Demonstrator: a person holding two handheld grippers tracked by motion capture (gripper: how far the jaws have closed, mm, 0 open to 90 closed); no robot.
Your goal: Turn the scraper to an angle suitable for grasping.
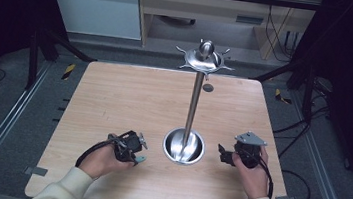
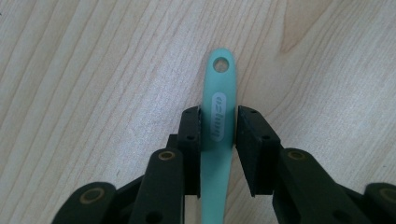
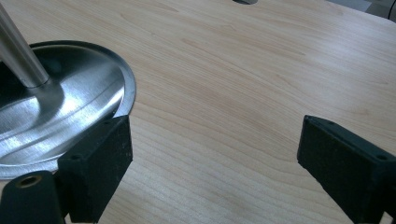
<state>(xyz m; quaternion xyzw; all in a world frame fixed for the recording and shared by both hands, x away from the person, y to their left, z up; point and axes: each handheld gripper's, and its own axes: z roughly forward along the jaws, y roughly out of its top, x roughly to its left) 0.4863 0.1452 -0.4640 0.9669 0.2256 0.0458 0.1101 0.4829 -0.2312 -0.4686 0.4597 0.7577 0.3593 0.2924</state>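
We see both forearms come in from the bottom edge, hands resting low on the wooden table [image 1: 115, 92], one on each side of a steel stand [image 1: 193, 101] whose round base [image 3: 70, 107] sits between them. Our left hand [image 1: 102, 159] angles its gripper [image 2: 218, 135] inward toward the base; its jaws are closed on a teal handle [image 2: 219, 112], which sticks out past the pads with its holed end forward, just over the wood. Our right hand [image 1: 251, 173] points its gripper [image 3: 212, 158] at the base, jaws spread wide and empty.
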